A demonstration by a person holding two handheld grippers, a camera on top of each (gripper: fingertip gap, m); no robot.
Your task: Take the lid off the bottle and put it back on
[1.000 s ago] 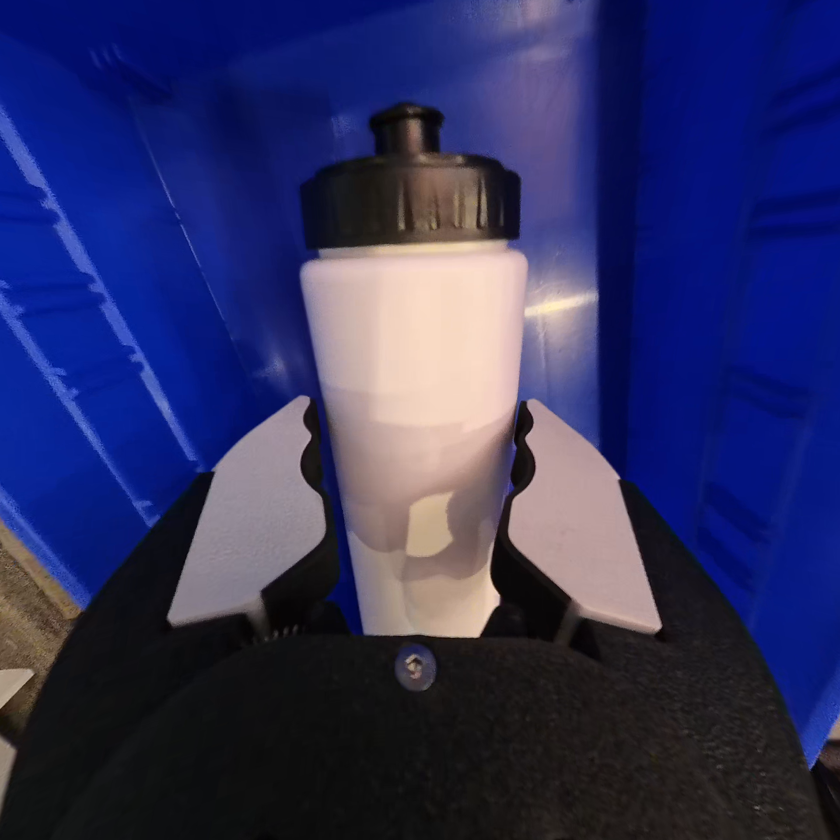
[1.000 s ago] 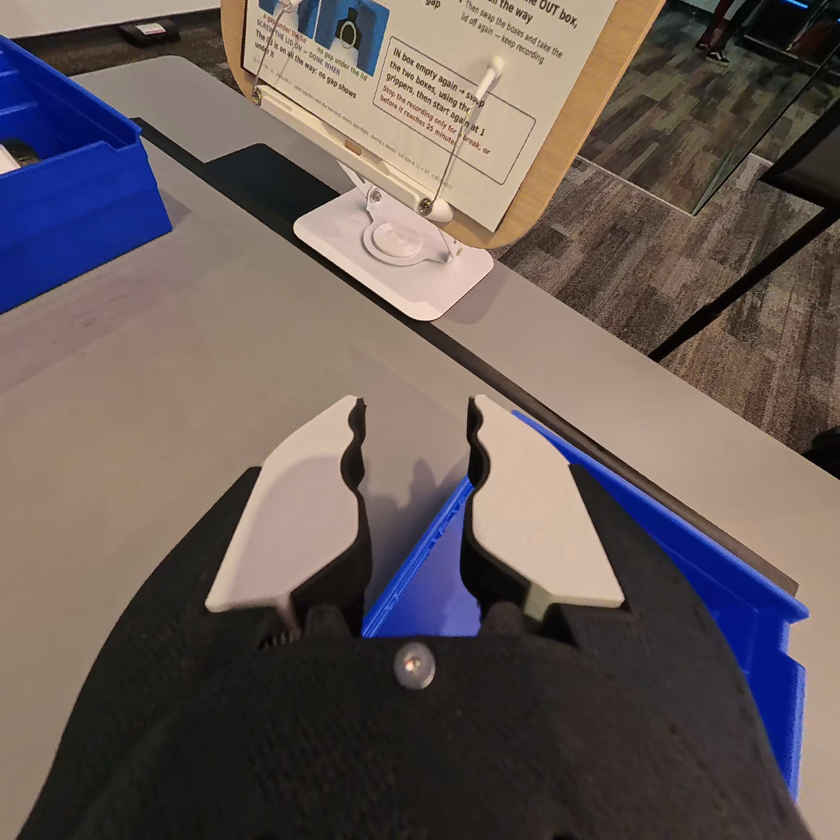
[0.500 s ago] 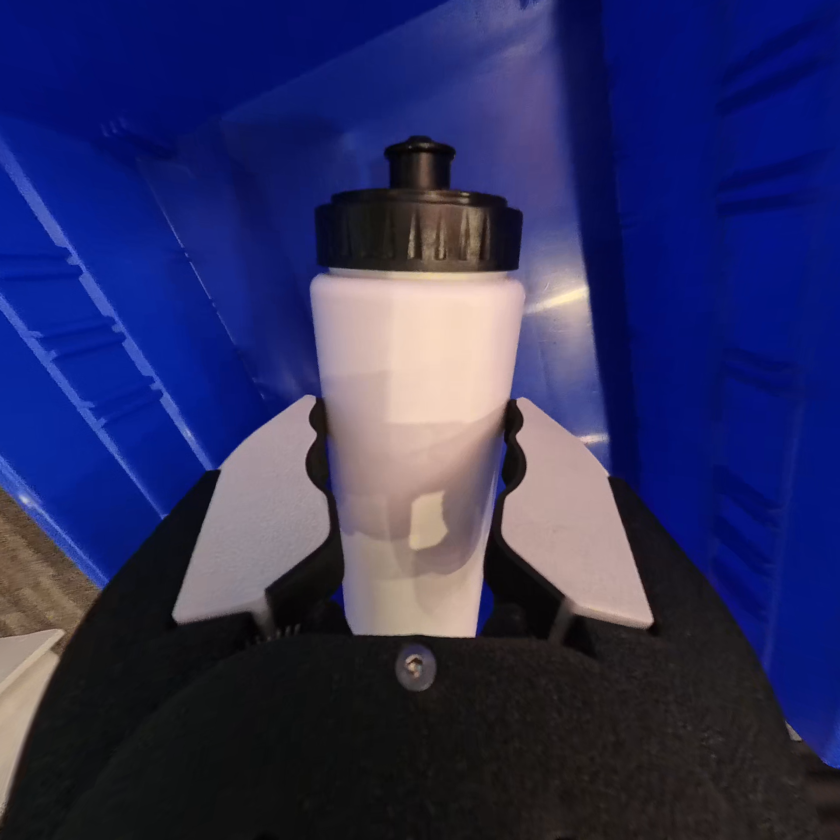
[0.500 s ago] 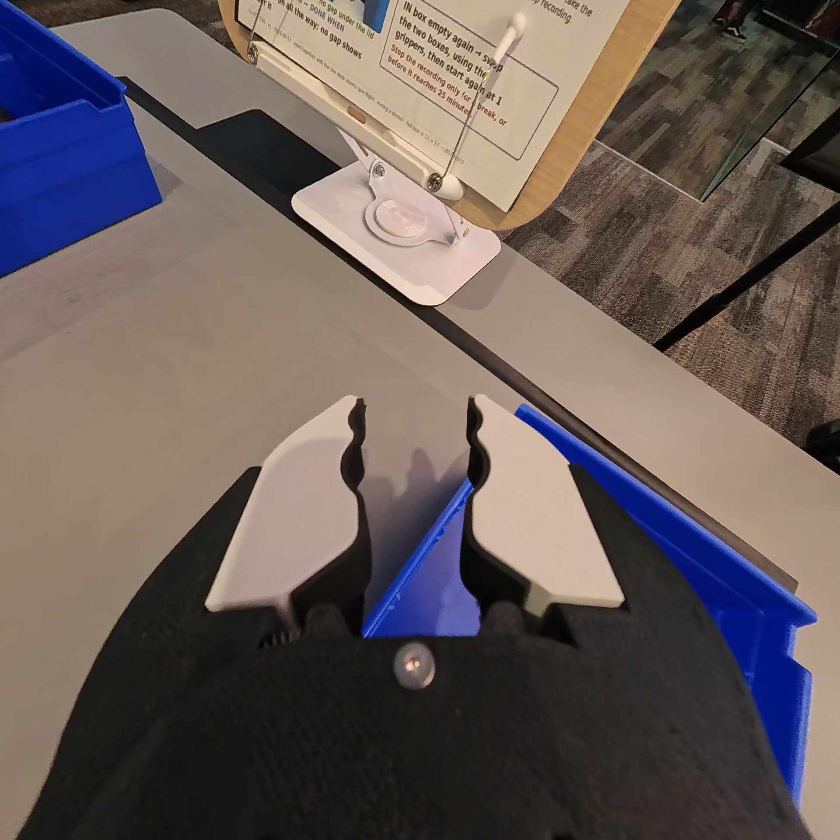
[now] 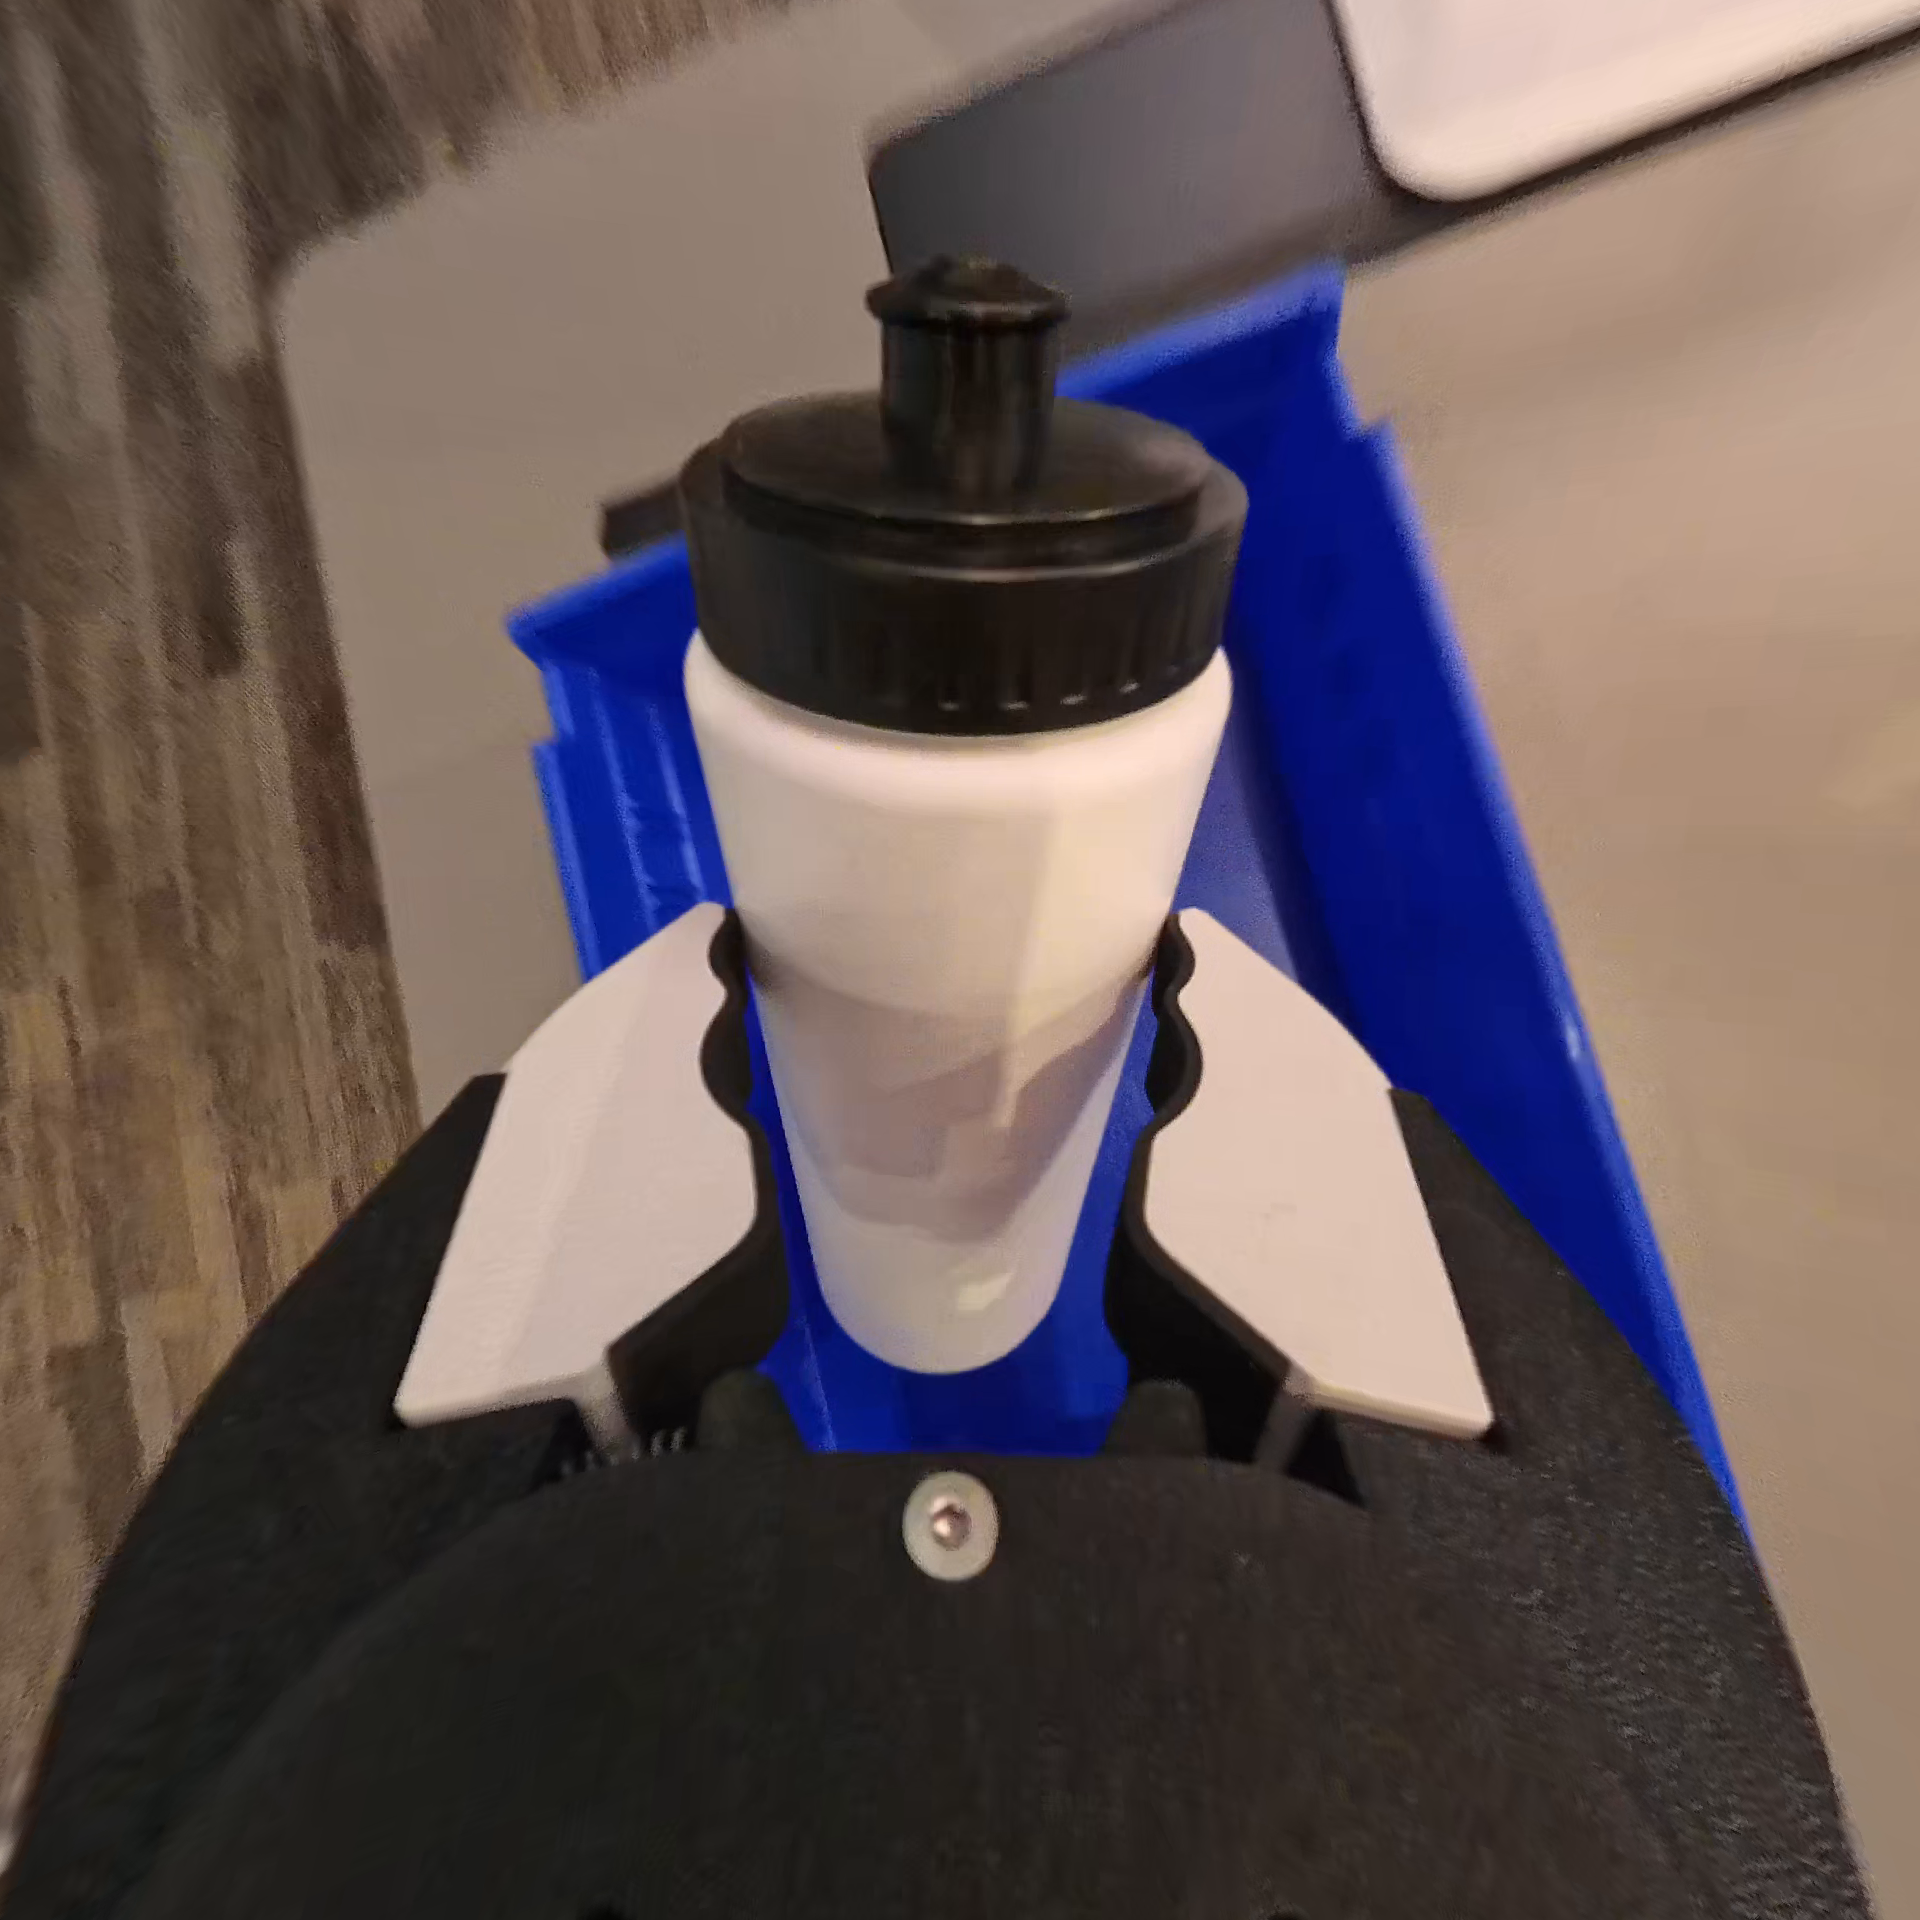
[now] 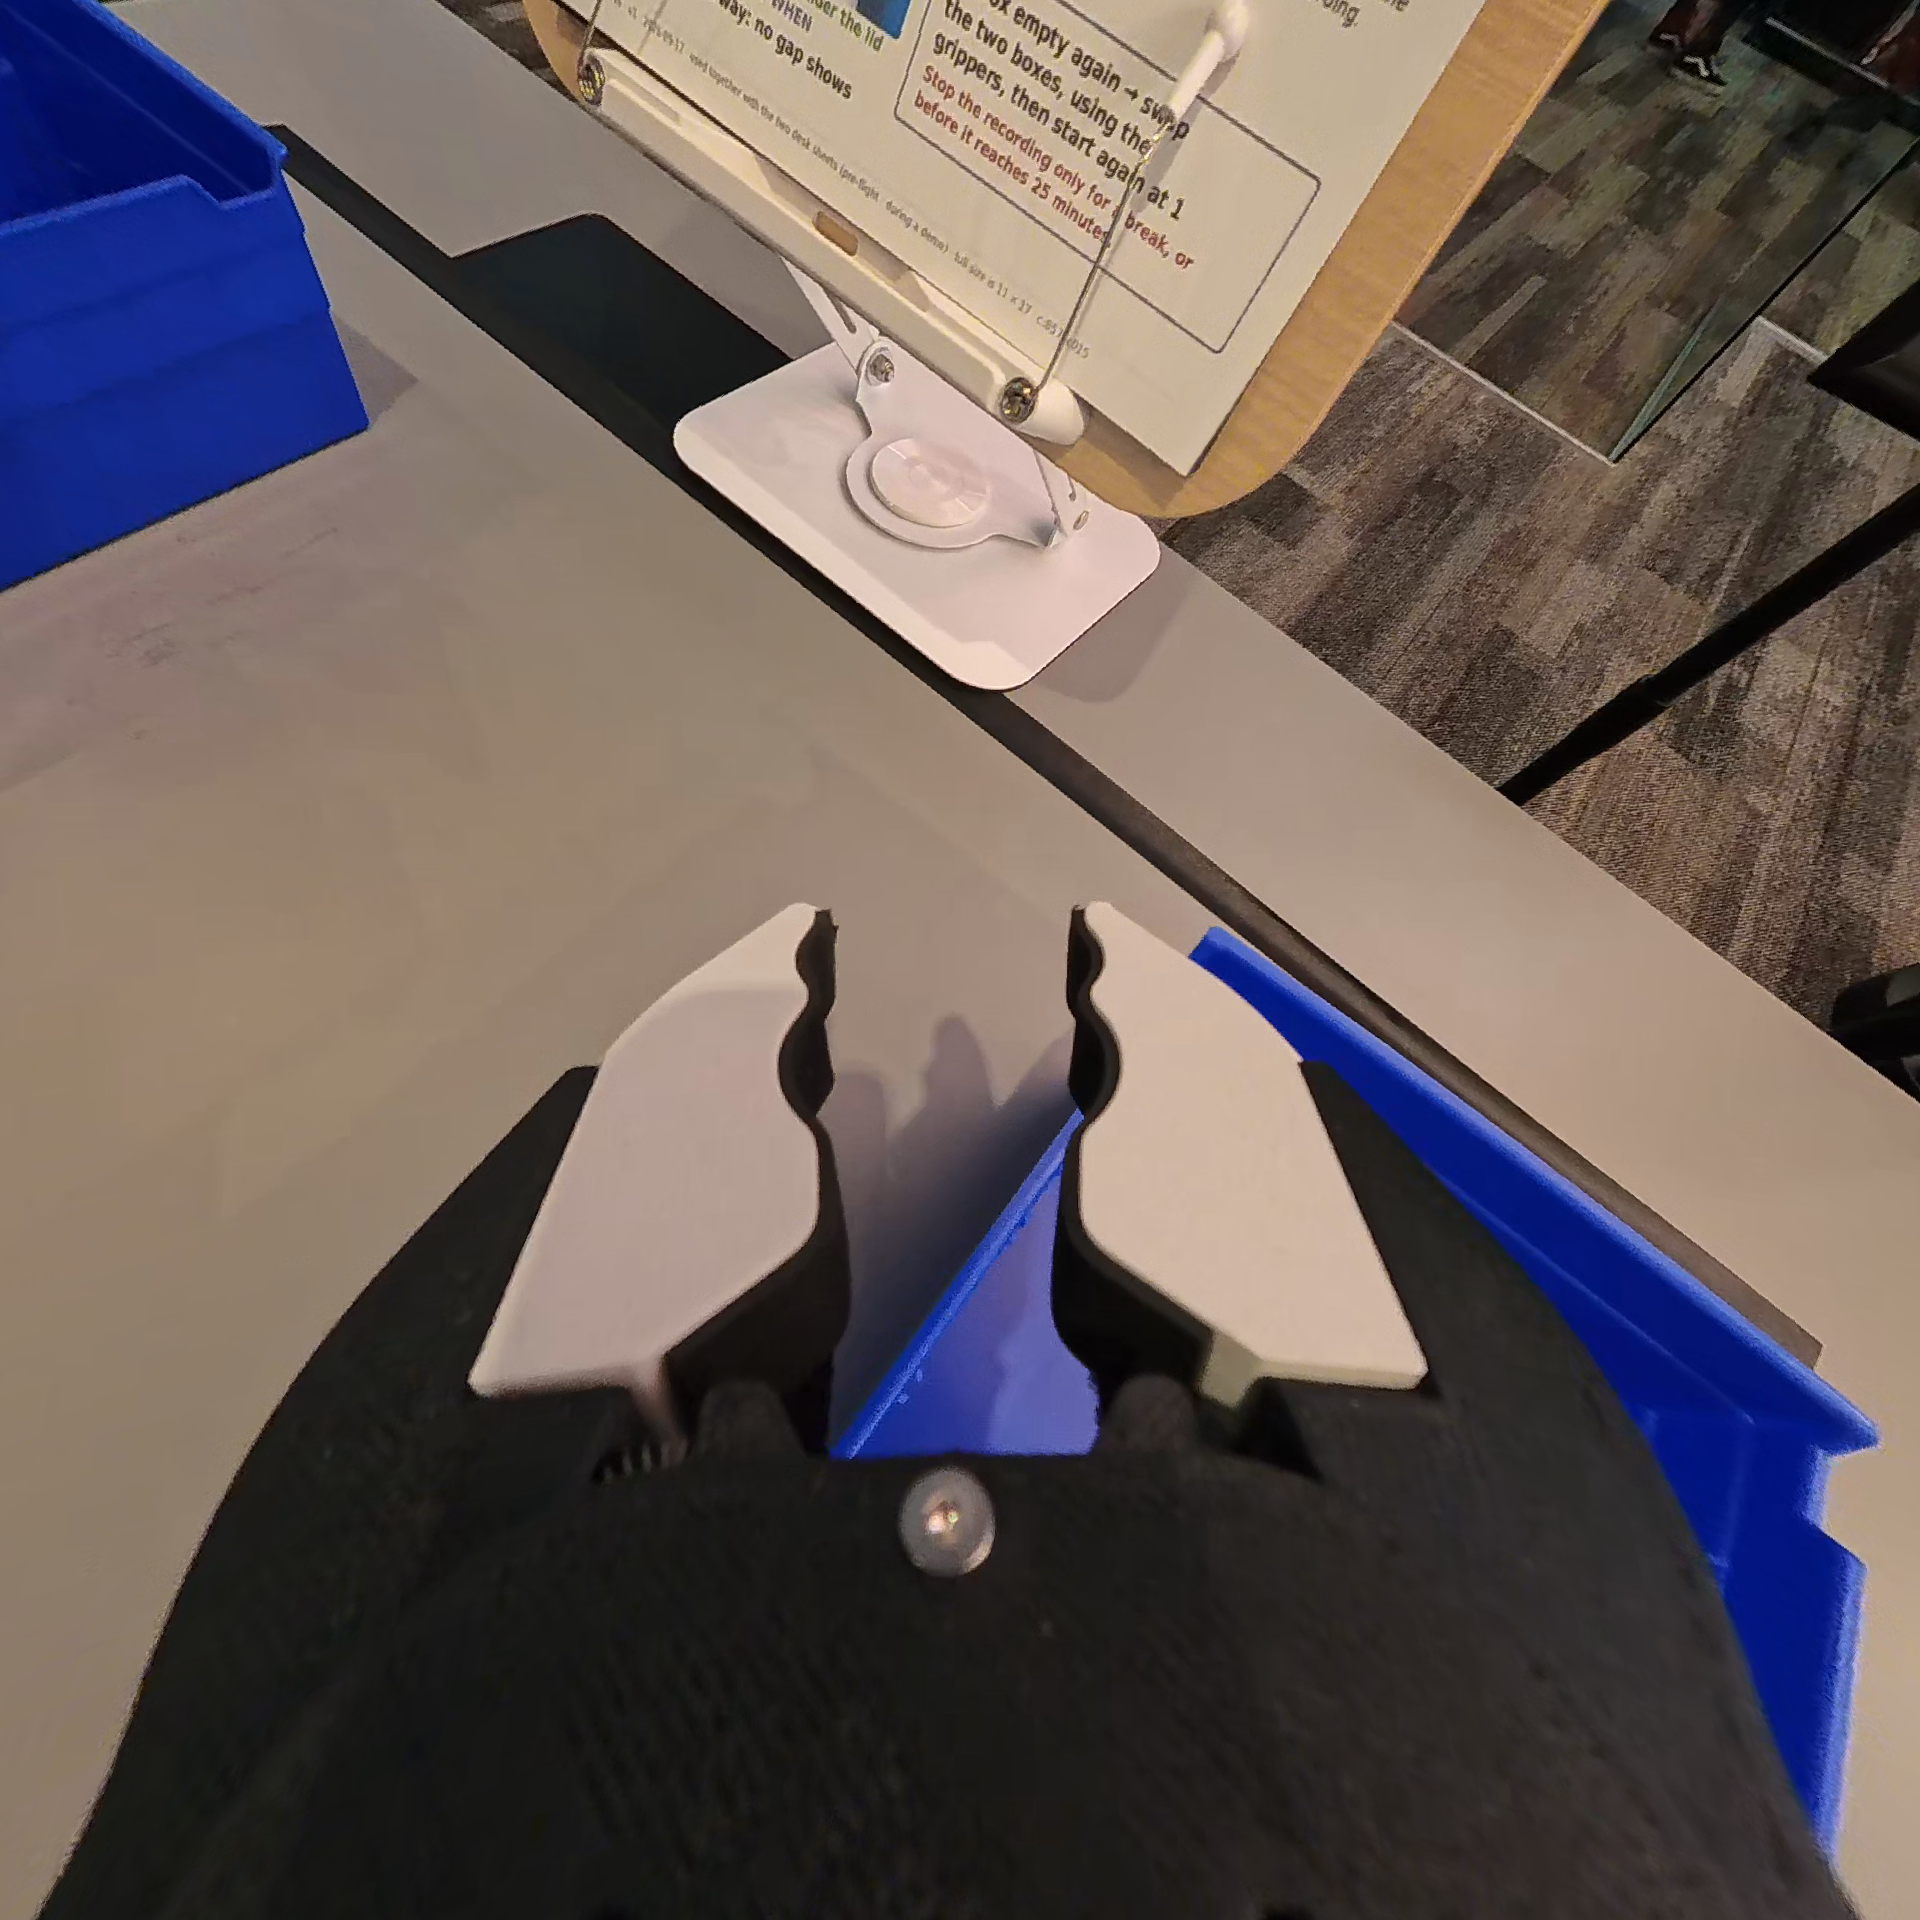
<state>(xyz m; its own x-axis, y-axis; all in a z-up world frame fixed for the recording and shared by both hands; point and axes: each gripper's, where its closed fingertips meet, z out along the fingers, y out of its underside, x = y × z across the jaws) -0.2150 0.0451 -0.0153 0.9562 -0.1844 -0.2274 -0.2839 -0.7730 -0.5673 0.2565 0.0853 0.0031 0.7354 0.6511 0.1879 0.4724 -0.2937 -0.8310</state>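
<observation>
Bottle (image 5: 966,935), lid (image 5: 961,582) still on, is now lifted above the blue bin (image 5: 1382,779) at frame centre, clamped by the left gripper (image 5: 951,940), while the right gripper (image 6: 951,935) is held apart and empty, ready for unscrewing.

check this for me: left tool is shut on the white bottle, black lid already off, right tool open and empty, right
Not quite. The left wrist view shows the black lid seated on the white bottle, not off. The rest holds: the left tool is shut on the bottle, and the right tool is open and empty.
</observation>
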